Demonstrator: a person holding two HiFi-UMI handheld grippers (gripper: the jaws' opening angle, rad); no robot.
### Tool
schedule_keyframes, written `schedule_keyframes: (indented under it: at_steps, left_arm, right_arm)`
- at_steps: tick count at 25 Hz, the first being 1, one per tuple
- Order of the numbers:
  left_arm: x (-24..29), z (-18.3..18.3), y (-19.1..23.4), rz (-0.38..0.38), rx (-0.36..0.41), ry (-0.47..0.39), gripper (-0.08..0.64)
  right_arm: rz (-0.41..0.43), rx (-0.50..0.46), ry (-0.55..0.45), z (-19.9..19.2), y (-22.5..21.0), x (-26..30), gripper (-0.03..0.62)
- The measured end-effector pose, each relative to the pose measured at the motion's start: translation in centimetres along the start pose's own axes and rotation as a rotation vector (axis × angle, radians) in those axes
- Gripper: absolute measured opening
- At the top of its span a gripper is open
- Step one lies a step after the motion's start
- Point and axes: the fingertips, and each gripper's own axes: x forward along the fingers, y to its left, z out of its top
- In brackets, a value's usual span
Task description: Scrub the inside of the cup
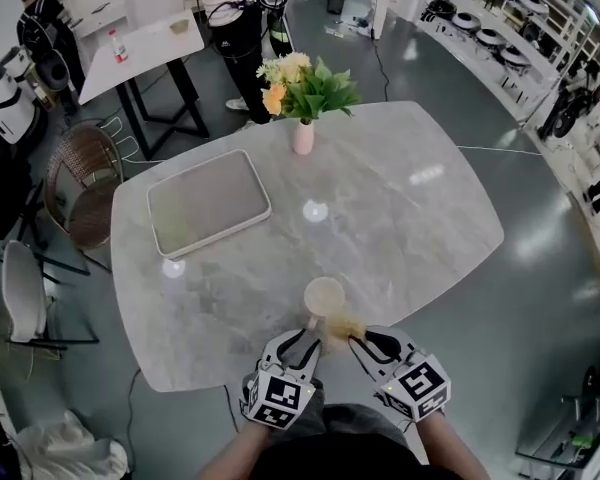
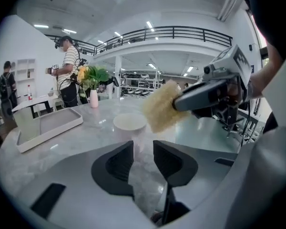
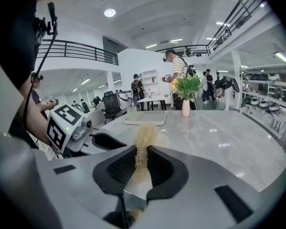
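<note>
Cup (image 1: 324, 296): upright on worktop (image 1: 410, 218), its handle seemingly pinched by my left tongs (image 2: 143, 149).
Scrub pad (image 3: 143, 135): pinched in my right tongs (image 3: 142, 155), beside the rim.
Risk: a sideways push tips the cup.

In your head view the sponge (image 1: 344, 325) covers the cup's (image 1: 324, 296) near right side, and your left gripper (image 1: 313, 340) hides its base. In the right gripper view the sponge stands before the cup, and the people (image 3: 175, 75) far behind it are too small to tell apart.
</note>
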Motion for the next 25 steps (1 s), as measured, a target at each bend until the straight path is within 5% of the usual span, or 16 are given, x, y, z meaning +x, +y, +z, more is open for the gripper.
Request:
schedule_keyframes:
  at_steps: [7, 11, 14, 16, 19, 25]
  left_arm:
    - [2.4, -0.7, 1.2, 0.048, -0.010, 0.068, 0.153]
    - [3.3, -0.7, 1.9, 0.081, 0.000, 0.080, 0.149]
    - [3.7, -0.7, 2.4, 0.085, -0.011, 0.090, 0.052]
    - [3.7, -0.7, 2.5, 0.087, -0.020, 0.105, 0.052]
    - [3.7, -0.8, 2.8, 0.122, -0.039, 0.109, 0.051]
    - [3.8, -0.4, 5.4, 0.228, 0.003, 0.114, 0.049]
  right_arm:
    - [0.059, -0.168, 0.078, 2.2, -2.1, 3.2, 0.060]
    - [0.126, -0.420, 0.205, 2.5, -1.9, 5.5, 0.060]
    - [0.222, -0.625, 0.362, 1.7, -1.5, 7.0, 0.060]
    - [0.305, -0.720, 0.461, 1.3, -1.2, 7.6, 0.060]
    - [0.401, -0.818, 0.557, 1.4, -1.4, 8.2, 0.060]
    - [0.443, -0.952, 0.617, 2.3, -3.0, 9.2, 0.060]
